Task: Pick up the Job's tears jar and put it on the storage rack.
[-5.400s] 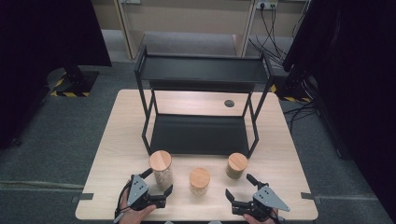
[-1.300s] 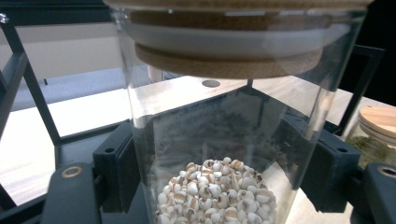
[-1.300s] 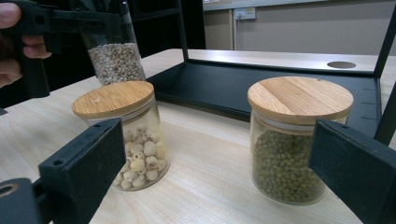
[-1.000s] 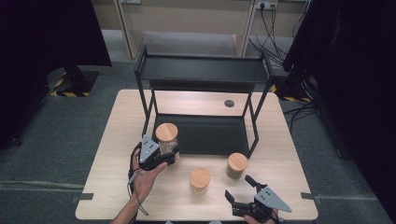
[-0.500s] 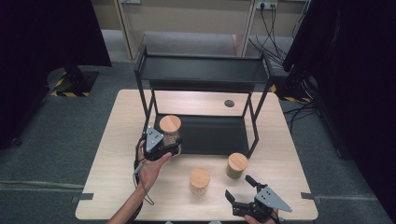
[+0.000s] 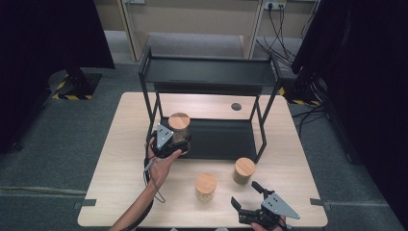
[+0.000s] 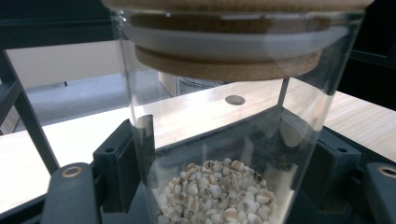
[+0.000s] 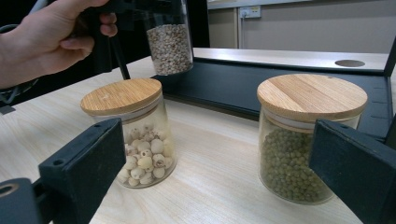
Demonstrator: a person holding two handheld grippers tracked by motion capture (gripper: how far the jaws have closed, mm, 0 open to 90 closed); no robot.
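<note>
Between the jaws of the left claw [image 6: 174, 143], a jar of pale grains [image 6: 179, 129] is pinched and held above the rack's lower shelf [image 6: 226, 139]. Nearer the tabletop [image 6: 115, 183] edge, the right claw [image 6: 248, 198] rests spread, facing two other jars [image 6: 206, 186].

We see a wooden table [image 6: 120, 192] on grey carpet; a black two-tier metal rack [image 6: 211, 72] stands on its far half; nearer, a lidded glass jar of pale round seeds [image 6: 206, 186] sits left of a jar of green beans [image 6: 244, 171]; cables [image 6: 284, 29] trail from a far wall socket [image 6: 270, 6].
</note>
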